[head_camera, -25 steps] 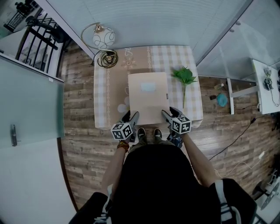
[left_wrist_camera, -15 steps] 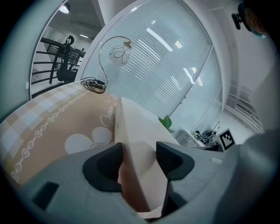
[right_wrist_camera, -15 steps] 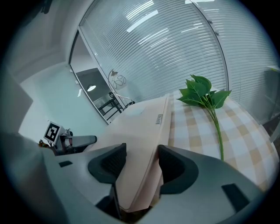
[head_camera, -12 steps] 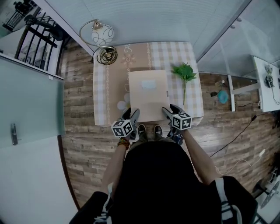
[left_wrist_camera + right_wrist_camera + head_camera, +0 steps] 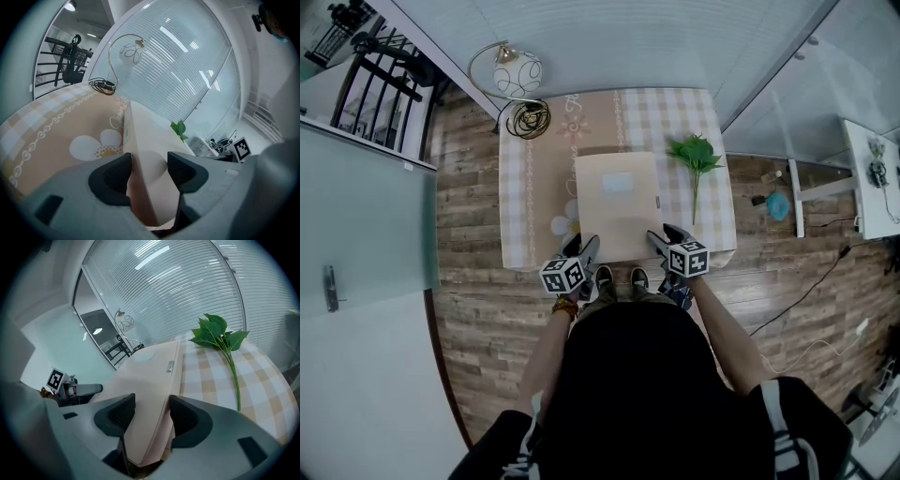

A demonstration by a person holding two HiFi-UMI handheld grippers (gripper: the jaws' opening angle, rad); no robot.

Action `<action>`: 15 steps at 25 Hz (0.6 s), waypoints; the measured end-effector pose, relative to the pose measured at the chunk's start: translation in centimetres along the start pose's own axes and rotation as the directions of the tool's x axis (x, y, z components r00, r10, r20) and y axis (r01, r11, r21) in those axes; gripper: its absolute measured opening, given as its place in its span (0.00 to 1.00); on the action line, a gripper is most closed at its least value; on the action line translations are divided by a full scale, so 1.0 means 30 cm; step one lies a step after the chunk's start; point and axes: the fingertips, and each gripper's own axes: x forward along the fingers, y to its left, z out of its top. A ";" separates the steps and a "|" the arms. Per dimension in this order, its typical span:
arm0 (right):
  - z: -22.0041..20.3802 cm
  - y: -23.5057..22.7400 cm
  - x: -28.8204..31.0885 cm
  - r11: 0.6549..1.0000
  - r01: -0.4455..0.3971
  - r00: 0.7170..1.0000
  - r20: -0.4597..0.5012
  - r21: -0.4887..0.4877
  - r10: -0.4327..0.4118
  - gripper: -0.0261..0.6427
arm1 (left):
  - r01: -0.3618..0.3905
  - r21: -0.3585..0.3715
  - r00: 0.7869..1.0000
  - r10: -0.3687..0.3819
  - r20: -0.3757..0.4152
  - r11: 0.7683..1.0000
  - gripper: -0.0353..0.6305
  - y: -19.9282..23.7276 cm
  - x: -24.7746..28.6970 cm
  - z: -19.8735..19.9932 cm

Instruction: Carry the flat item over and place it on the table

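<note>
Nothing much has shifted over the last second: the flat box (image 5: 619, 202) lies on the checked tabletop (image 5: 534, 187), its near edge by the person. The left hand-held gripper (image 5: 581, 248) and the right hand-held gripper (image 5: 664, 236) each clasp a near corner, jaws spread wide with pads against the box. Placing looks all but done; next, both should let go and draw back without dragging it
</note>
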 end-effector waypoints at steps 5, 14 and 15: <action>-0.019 -0.008 0.017 1.000 0.002 1.000 -0.020 -0.006 -0.002 0.36 | -0.005 0.002 1.000 0.005 -0.025 1.000 0.42 0.017 0.012 -0.019; -0.027 -0.010 0.023 1.000 0.003 1.000 -0.028 -0.027 -0.004 0.37 | -0.010 -0.013 0.999 0.010 -0.048 1.000 0.42 0.037 0.022 -0.044; -0.026 -0.010 0.022 1.000 0.002 1.000 -0.027 -0.029 -0.003 0.37 | -0.009 -0.016 0.999 0.008 -0.048 1.000 0.42 0.037 0.022 -0.046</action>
